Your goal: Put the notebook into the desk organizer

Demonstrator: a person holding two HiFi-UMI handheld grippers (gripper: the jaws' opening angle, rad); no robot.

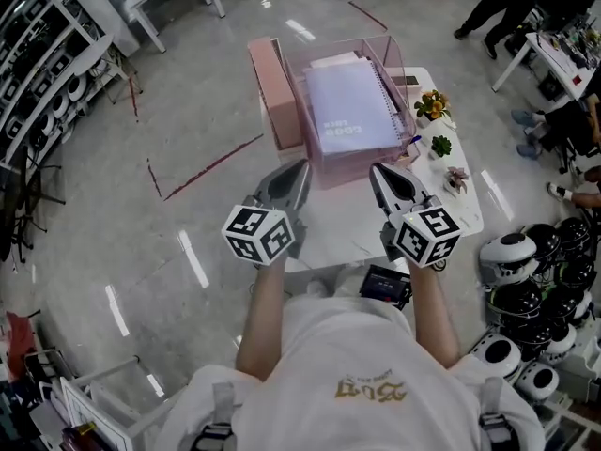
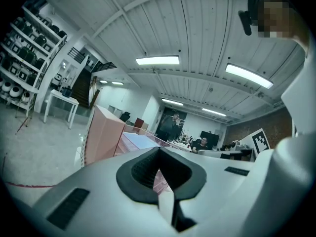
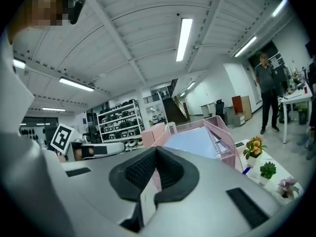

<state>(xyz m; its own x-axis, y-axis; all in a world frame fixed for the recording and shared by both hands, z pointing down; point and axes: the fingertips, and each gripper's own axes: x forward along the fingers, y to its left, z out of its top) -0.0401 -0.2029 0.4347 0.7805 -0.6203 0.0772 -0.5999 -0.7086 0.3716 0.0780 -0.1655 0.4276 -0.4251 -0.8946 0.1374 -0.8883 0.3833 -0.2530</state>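
Already the notebook [image 1: 349,111] lies flat inside the pink see-through desk organizer [image 1: 333,172] at the far side of the white tabletop [image 1: 338,238], its cover up and its spiral binding along the right edge, so its long axis runs from near to far. Both grippers hang at the near edge of the tabletop, apart from the organizer and pointing toward it. The left gripper [image 1: 302,165] has its jaws together with nothing between them, and the right gripper [image 1: 376,170] is closed and empty too. The notebook sits straight ahead on the far side of the two, roughly midway between them, with the right one a shade closer to the spiral edge. To my eye the job looks done; if anything were left, it would be a nudge along that long axis to square the notebook in its compartment. A pink box [image 1: 274,97] stands against the organizer's left wall, and three little potted plants [image 1: 440,146] line the tabletop's right side.
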